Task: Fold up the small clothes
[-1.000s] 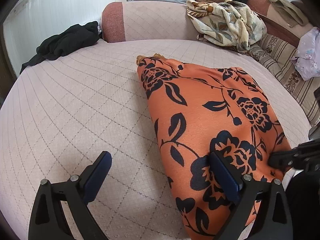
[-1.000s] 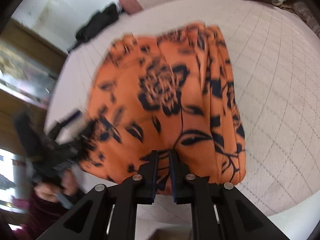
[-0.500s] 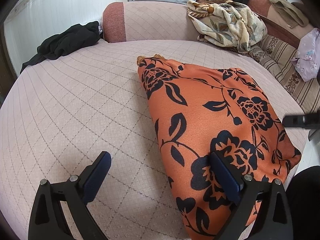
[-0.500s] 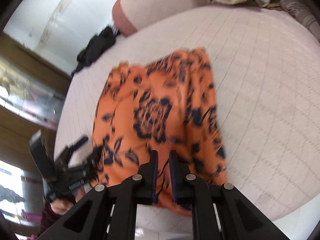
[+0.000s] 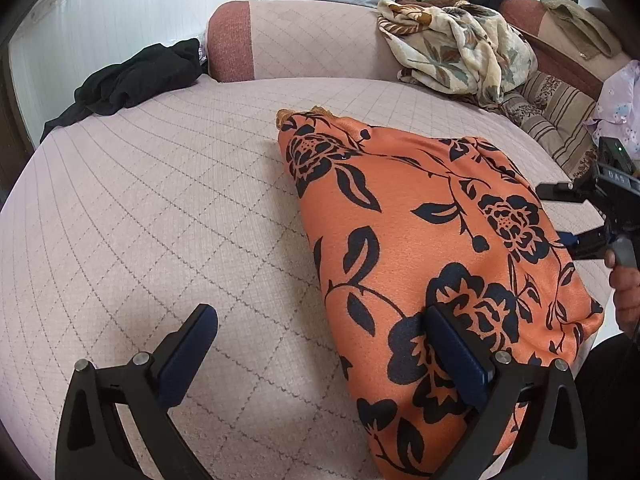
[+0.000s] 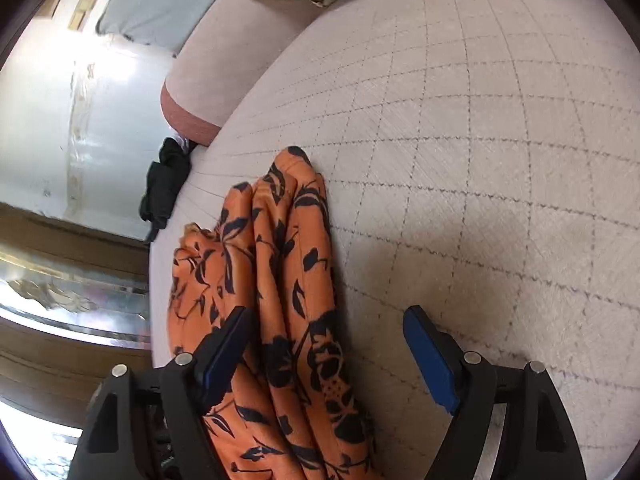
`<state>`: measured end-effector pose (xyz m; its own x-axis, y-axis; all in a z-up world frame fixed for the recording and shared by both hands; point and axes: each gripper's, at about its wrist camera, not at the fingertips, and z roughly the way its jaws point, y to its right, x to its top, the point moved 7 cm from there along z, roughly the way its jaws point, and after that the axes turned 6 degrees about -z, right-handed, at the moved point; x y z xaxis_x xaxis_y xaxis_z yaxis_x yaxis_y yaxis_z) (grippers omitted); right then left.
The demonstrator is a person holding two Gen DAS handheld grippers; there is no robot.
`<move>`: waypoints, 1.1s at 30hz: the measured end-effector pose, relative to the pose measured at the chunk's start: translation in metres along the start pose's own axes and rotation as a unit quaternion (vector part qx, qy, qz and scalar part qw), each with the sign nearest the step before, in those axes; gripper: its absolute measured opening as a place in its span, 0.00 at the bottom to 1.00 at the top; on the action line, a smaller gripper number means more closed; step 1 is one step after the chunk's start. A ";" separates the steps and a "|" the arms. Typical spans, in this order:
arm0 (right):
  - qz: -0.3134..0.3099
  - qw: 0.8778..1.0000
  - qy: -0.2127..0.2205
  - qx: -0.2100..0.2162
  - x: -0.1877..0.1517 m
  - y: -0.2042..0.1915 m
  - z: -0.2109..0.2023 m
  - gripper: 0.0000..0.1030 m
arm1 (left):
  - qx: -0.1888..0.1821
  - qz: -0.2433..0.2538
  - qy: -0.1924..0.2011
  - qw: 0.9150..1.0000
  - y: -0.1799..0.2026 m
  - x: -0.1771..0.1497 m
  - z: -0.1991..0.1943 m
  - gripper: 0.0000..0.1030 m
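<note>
- On the quilted pink bed [image 5: 168,216], an orange garment with a black flower print [image 5: 420,248] is laid out folded, toward the near right edge as seen from the left wrist.
- The left hand-held gripper [image 5: 320,352] is held spread wide; its right finger [image 5: 456,356] is seen over the garment's near end, its left finger [image 5: 188,348] over bare quilting, and nothing is pinched between them.
- The right hand-held gripper [image 6: 328,348] is spread too: its jaws have just been opening, and the garment's bunched folds [image 6: 288,280] lie between them unpressed, close to the left finger [image 6: 226,344], while the right finger [image 6: 430,360] hangs over bare bed.
- From the left wrist, the right hand-held gripper [image 5: 576,220] is seen at the garment's far right edge, gripped by a hand [image 5: 626,284].
- A black garment [image 5: 132,80] is heaped at the far left of the bed, beside a bolster [image 5: 304,40].
- A cream floral cloth [image 5: 460,48] is piled at the back right.
</note>
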<state>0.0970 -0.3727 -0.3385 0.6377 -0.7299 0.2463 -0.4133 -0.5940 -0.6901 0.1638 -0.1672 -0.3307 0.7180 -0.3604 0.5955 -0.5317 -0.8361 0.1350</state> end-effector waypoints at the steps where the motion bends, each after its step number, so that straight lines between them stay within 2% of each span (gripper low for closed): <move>1: -0.001 1.000 0.001 0.009 0.003 0.000 -0.001 0.79 | 0.000 0.000 0.000 1.000 0.000 0.000 0.000 1.00; 7: 0.012 0.998 -0.007 0.055 0.009 0.004 0.007 0.80 | 0.000 -0.001 0.002 1.000 0.000 0.000 0.000 1.00; 16: -0.039 0.994 -0.055 0.083 -0.003 -0.033 0.038 0.80 | -0.001 -0.001 0.002 1.000 0.000 0.000 0.000 1.00; 19: -0.062 0.993 -0.063 0.075 -0.009 -0.043 0.045 0.80 | -0.001 -0.001 0.002 1.000 0.000 -0.001 0.000 1.00; 24: -0.057 0.992 -0.064 0.088 -0.010 -0.048 0.050 0.80 | 0.002 -0.006 0.001 1.000 0.000 0.000 0.000 1.00; 29: -0.074 0.992 -0.067 0.081 -0.014 -0.053 0.053 0.80 | 0.003 -0.023 -0.012 1.000 0.000 0.001 0.000 1.00; 31: -0.077 0.992 -0.065 0.078 -0.016 -0.056 0.054 0.80 | -0.004 -0.030 -0.018 0.999 0.001 0.005 -0.003 1.00; 33: -0.076 0.992 -0.065 0.078 -0.016 -0.057 0.054 0.80 | -0.027 -0.039 -0.018 0.999 0.005 0.012 -0.008 1.00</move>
<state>0.1454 -0.3088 -0.3399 0.7673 -0.5800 0.2736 -0.2070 -0.6277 -0.7504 0.1659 -0.1726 -0.3166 0.7739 -0.3102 0.5521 -0.4954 -0.8396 0.2226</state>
